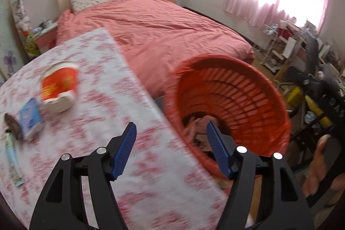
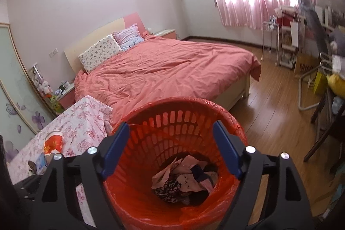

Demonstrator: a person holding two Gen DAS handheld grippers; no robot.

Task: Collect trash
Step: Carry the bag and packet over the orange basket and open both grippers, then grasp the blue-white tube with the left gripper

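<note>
An orange slatted trash basket (image 2: 187, 120) lined with an orange bag stands on the floor beside the table, with crumpled wrappers (image 2: 185, 180) at its bottom. My right gripper (image 2: 171, 128) hangs open above the basket's mouth with nothing between its fingers. My left gripper (image 1: 171, 128) is open and empty over the table's edge, next to the basket (image 1: 232, 87). On the floral tablecloth (image 1: 90, 126) lie a red and white instant noodle cup (image 1: 59, 87) on its side, a blue tissue pack (image 1: 30, 118), a dark wrapper (image 1: 14, 125) and a long pale wrapper (image 1: 13, 161).
A bed (image 2: 163, 66) with a pink cover fills the room behind the table. Wooden floor (image 2: 273, 113) lies right of the basket. Racks and cluttered furniture (image 2: 301, 46) line the right wall under the curtained window. A person's hand (image 1: 319, 167) holds the other gripper's handle at right.
</note>
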